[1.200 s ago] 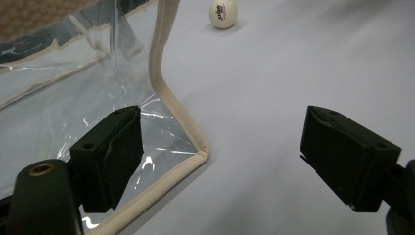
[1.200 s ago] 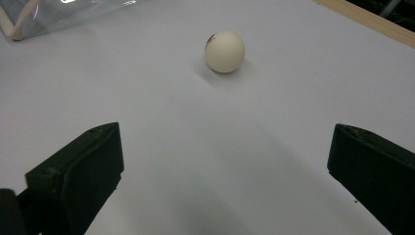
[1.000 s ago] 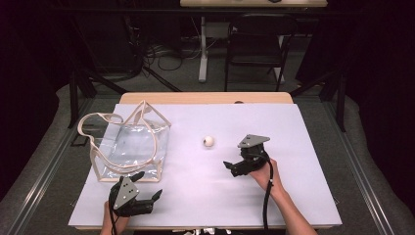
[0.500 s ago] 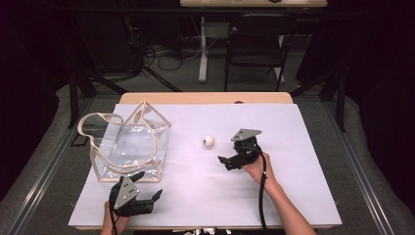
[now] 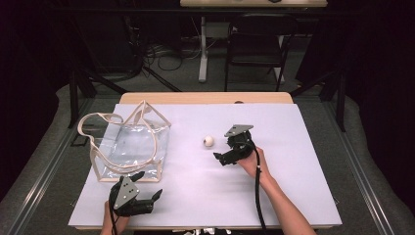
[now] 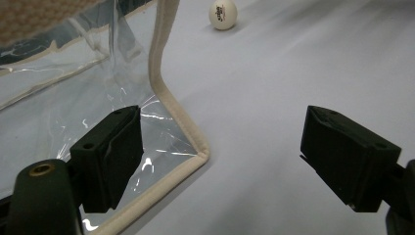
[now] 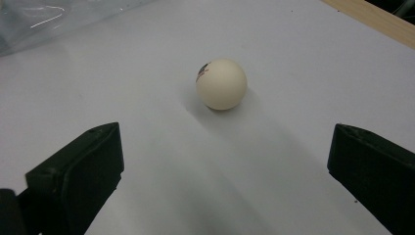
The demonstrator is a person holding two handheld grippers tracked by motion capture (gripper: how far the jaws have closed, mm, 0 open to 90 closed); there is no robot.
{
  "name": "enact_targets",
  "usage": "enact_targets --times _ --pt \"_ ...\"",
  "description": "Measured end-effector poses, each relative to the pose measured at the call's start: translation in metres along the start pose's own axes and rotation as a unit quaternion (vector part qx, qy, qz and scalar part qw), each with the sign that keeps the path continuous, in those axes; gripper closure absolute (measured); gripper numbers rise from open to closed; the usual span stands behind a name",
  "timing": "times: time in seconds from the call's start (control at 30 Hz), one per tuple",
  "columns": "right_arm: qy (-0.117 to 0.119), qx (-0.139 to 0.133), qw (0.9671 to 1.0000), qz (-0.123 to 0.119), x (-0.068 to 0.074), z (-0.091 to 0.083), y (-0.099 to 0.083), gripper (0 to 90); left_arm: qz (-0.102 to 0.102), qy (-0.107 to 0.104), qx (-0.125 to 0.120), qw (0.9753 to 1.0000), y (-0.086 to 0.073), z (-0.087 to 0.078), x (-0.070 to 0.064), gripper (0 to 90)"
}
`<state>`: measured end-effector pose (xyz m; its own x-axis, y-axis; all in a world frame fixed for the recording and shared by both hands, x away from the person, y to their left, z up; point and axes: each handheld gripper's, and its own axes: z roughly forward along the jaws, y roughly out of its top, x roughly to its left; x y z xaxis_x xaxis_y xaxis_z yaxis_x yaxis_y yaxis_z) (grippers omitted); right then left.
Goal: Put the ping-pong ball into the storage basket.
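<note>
Ping-pong ball (image 5: pixel 209 141) is the landmark: white, small dark-and-red print on it, sitting free on the pale sheet (image 5: pixel 293 161) that covers the bench, nothing touching it. Right gripper (image 5: pixel 221 158) is near the ball on its right and toward the person, jaws spread wide and empty; in the right gripper view the ball (image 7: pixel 221 84) lies ahead of the two jaws, centred between their lines but beyond the tips. Person's right hand (image 5: pixel 250 161) holds that gripper, cable trailing back along the forearm. Clear plastic tote bag (image 5: pixel 128 147) with cream trim and looped handles lies well to the left of the ball, apart from it. Left gripper (image 5: pixel 149 188) is far from the ball, left and toward the person, at the bag's near right corner; jaws spread, holding nothing. In the left gripper view the bag's trimmed corner (image 6: pixel 198 149) lies between the jaws, closer to the left one, with the ball (image 6: pixel 223 13) far ahead; contact with the bag cannot be told. Wooden bench edge (image 5: pixel 205 97) shows past the sheet, beyond the ball.
</note>
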<state>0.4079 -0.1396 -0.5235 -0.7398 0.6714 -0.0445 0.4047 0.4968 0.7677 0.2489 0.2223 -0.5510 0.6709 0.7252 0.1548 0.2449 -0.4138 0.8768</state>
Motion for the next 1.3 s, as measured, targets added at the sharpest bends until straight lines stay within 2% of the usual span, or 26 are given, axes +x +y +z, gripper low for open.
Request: enact_targets --times 0.43,0.73,0.83,1.3 --pt "0.003 -0.002 1.0000 0.004 -0.001 0.012 0.008 0.0 0.000 -0.001 0.002 1.0000 0.000 0.000 0.000 16.3" --pt "0.000 0.002 1.0000 -0.006 0.001 0.024 0.011 0.0 -0.001 -0.001 0.001 1.0000 0.000 0.000 0.000 16.3" --pt "0.004 0.001 1.0000 0.003 -0.001 0.027 0.013 0.0 0.001 -0.002 0.002 1.0000 0.000 0.000 0.000 16.3" --pt "0.007 0.000 1.0000 0.007 0.000 0.045 0.021 0.0 0.000 -0.002 0.000 1.0000 0.000 0.000 0.000 16.3"
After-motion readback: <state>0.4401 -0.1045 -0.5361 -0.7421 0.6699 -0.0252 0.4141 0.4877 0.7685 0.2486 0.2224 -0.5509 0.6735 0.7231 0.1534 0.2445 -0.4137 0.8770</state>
